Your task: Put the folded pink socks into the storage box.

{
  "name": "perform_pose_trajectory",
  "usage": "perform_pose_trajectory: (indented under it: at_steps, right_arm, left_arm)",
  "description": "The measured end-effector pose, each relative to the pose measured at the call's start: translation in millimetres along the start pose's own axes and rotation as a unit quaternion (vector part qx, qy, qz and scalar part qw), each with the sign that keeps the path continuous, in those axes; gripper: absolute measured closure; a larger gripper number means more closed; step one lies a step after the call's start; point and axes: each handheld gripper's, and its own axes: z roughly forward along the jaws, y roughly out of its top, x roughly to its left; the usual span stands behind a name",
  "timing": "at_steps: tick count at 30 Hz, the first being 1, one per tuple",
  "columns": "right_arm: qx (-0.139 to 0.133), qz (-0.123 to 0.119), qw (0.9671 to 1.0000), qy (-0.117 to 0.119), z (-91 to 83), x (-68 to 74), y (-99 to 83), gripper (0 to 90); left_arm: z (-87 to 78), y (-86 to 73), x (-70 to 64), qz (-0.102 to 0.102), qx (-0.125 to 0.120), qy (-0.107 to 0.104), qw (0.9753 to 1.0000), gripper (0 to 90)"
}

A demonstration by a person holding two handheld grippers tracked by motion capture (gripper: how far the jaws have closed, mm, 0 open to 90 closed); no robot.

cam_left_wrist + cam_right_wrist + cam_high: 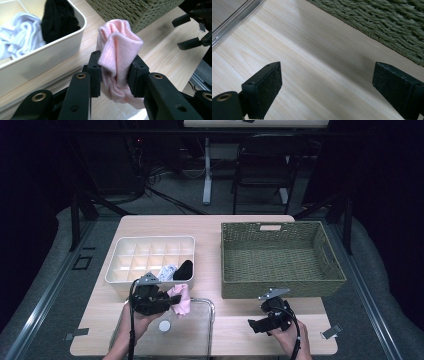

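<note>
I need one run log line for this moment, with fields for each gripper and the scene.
left gripper: shut on pink sock | right gripper: open, holds nothing | divided tray: white and black socks inside | woven basket: looks empty

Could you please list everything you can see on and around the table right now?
Pink sock: one, pink, clamped in the left gripper.
Divided tray: one, cream, table left.
White sock: one, in the tray's near row.
Black sock: one, beside the white one.
Woven basket: one, olive green, table right.
Round disc: one, white, near table edge.
Folding chair: one, black, behind the table.
Left gripper: black, shut.
Right gripper: black, open over bare wood.
</note>
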Motion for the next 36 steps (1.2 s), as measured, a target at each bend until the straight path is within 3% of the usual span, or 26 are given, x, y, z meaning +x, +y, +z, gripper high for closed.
perform_pose_trajectory:
  at_steps: [4,5,9,12,16,23,24,25,27,36]
  right_arm:
    - [0.001,-0.004,1.0,0.001,-0.3,-1.1,-0.5,7.9]
    - [-0.001,-0.003,1.0,0.001,-1.0,-2.0,-0.4,7.8]
    - [-0.015,0.007,0.9999,0.003,0.8,-0.3,-0.9,7.8]
    - [0.002,0.0,1.0,-0.002,1.0,-2.6,-0.4,7.8]
    - [0.001,0.005,1.0,0.001,1.2,-5.1,-1.8,7.7]
    - [-0.012,0.013,0.9998,-0.001,1.5,-6.1,-2.3,7.7]
    - [-0.013,0.016,0.9998,0.001,2.3,-5.7,-2.2,7.7]
    - [0.0,0.008,1.0,-0.002,1.1,-6.5,-1.3,7.7]
    - [-0.003,0.01,0.9999,-0.001,2.3,-5.7,-1.2,7.7]
    - [-0.007,0.014,0.9999,0.001,2.2,-6.3,-1.6,7.7]
  left_arm:
    - [-4.9,-1.3,7.4,-0.004,-0.001,0.007,1.0,67.8]
    - [-7.4,-1.3,12.3,-0.002,-0.005,0.025,0.9997,67.8]
    - [-14.0,0.1,19.5,-0.013,-0.016,0.032,0.9993,67.8]
    - [-19.9,3.4,23.9,-0.015,-0.026,0.04,0.9987,67.8]
    - [-24.0,5.7,31.2,-0.021,-0.034,0.051,0.9979,67.8]
    - [-32.0,9.2,51.8,-0.043,-0.053,0.079,0.9946,67.8]
    - [-32.6,11.9,56.8,-0.049,-0.063,0.092,0.9925,67.8]
    - [-32.6,11.9,56.8,-0.049,-0.063,0.092,0.9925,67.8]
    - [-33.2,15.2,61.5,-0.054,-0.071,0.1,0.991,67.8]
    - [-32.7,21.4,72.2,-0.041,-0.079,0.148,0.9849,67.8]
